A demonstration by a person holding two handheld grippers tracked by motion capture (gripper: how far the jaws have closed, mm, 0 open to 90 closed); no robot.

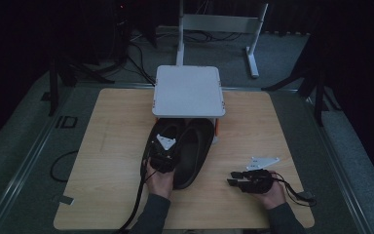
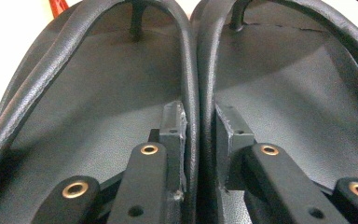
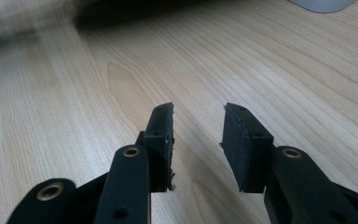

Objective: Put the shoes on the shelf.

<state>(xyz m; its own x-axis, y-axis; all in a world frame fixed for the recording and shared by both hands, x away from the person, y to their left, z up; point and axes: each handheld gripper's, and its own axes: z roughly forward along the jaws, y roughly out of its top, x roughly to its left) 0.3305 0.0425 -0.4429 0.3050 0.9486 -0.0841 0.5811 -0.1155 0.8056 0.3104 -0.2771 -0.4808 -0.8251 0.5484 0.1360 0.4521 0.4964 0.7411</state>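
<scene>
Two black slippers (image 1: 187, 151) lie side by side at the middle of the wooden table (image 1: 107, 161), their toe ends tucked under a small white stand (image 1: 189, 91) at twelve o'clock from them. They are matte, with a fine leather-like grain, a thick rolled rim around each footbed and a thin toe strap.

The left gripper (image 1: 161, 155) sits over the slipper at nine o'clock in the pair. In the left gripper view its jaws are clamped narrow on the two inner rims (image 2: 196, 93) where the slippers (image 2: 98, 107) press together, one pad in each footbed. That view also gives the grain, the strap posts at twelve o'clock and a red leg of the stand at eleven o'clock, none of which can be made out in the dim high view.

The right gripper (image 1: 233, 178) rests on the table at four o'clock from the slippers, well apart from them, pointing toward nine o'clock. The right gripper view shows its jaws partly apart over bare wood (image 3: 261, 70) with nothing between them.
</scene>
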